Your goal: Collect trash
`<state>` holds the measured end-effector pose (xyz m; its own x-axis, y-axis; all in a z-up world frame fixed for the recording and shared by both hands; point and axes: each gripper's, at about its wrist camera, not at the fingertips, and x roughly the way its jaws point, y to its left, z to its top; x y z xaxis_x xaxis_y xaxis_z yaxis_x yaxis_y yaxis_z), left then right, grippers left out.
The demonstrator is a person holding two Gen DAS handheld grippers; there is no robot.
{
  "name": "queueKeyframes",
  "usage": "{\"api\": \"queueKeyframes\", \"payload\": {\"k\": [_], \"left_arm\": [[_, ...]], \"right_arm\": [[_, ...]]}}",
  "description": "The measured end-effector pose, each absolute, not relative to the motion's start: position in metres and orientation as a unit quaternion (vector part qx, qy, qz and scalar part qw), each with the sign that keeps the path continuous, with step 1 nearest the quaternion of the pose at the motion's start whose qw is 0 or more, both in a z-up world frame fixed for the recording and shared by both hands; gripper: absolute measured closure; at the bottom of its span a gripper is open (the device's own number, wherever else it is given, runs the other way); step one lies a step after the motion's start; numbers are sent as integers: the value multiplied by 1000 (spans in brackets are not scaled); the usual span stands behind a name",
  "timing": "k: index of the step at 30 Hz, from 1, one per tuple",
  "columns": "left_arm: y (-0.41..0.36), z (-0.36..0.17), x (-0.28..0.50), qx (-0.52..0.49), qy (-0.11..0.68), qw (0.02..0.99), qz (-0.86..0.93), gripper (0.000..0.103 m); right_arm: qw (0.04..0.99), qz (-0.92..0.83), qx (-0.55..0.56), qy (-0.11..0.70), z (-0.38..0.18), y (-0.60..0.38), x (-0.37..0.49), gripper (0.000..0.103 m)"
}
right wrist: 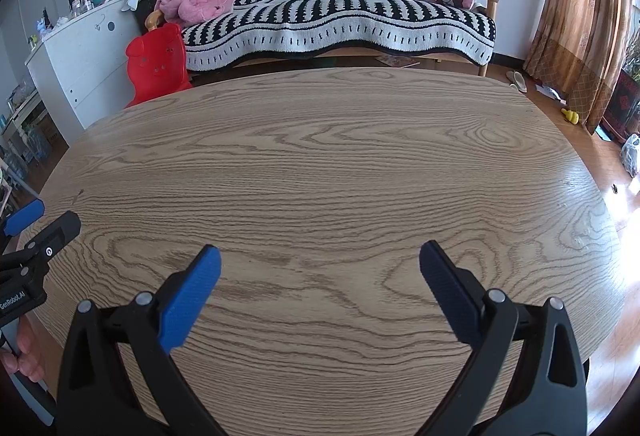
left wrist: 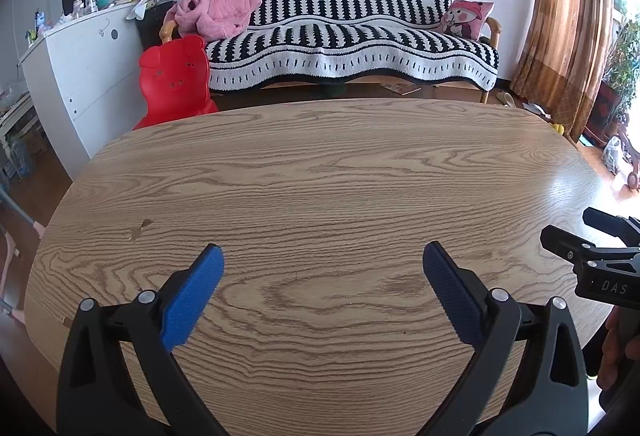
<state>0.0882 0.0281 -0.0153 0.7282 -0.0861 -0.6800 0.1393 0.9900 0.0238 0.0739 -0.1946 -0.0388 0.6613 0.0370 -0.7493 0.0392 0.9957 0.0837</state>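
Both grippers hover over a bare wooden table (left wrist: 320, 172) (right wrist: 320, 156). My left gripper (left wrist: 322, 256) stands open, its blue pads wide apart with nothing between them. My right gripper (right wrist: 320, 256) is open too and holds nothing. In the left wrist view the right gripper's black body shows at the right edge, with a hand behind it. In the right wrist view one blue pad of the left gripper shows at the left edge. No trash lies on the tabletop in either view. A small chip (left wrist: 140, 230) marks the wood at the left.
Beyond the table's far edge stand a sofa with a black and white cover (left wrist: 352, 32), a pink garment (left wrist: 216, 14), a red pig-shaped chair (left wrist: 174, 76) and a white cabinet (left wrist: 84, 64). Curtains (left wrist: 560, 16) hang at the right. Small items litter the floor (right wrist: 568, 114) at the right.
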Motion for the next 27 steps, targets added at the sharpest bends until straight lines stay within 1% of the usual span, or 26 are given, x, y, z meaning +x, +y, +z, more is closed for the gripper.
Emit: {"api": "queueKeyframes", "payload": {"k": [27], "left_arm": [[36,-24,88,36,369,927,-61,6]], "right_arm": [[910,0,46,412,-38,-195,73,7]]}}
